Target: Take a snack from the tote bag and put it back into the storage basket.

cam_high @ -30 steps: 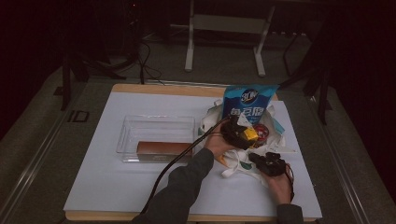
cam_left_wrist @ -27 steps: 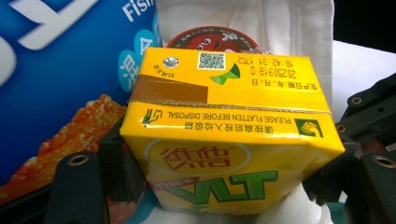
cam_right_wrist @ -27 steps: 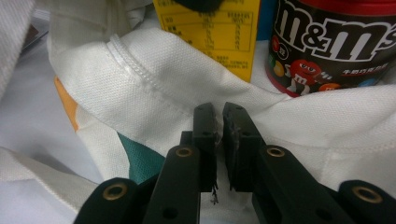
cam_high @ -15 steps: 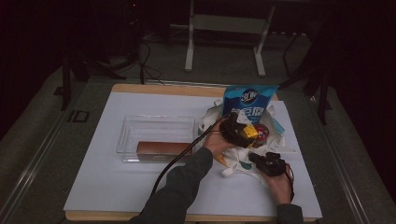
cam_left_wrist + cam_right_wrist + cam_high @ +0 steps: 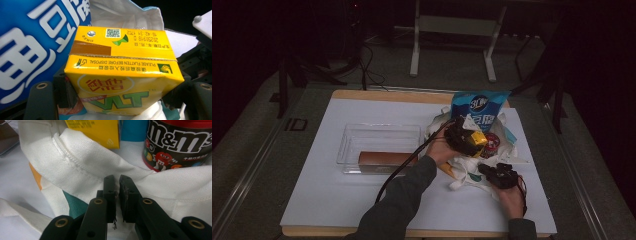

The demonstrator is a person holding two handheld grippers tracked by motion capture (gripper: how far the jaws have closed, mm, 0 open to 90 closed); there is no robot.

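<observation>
My left gripper (image 5: 469,141) is shut on a yellow drink carton (image 5: 479,139) and holds it just above the white cloth bag (image 5: 467,175). In the left gripper view the carton (image 5: 120,62) sits upside down between the two jaws of the left gripper (image 5: 120,100), in front of a blue snack bag (image 5: 30,42). My right gripper (image 5: 117,186) is shut on the hem of the white cloth bag (image 5: 82,162); it lies lower right in the high view, right gripper (image 5: 486,170).
A red M&M's can (image 5: 180,142) stands in the bag beside the carton (image 5: 95,130). The blue snack bag (image 5: 478,107) stands upright behind. A clear plastic tray (image 5: 362,135) holds a brown box (image 5: 384,160) to the left on the white mat.
The left gripper has lifted a little with the yellow carton in it. The right gripper has kept still on the bag's hem.
</observation>
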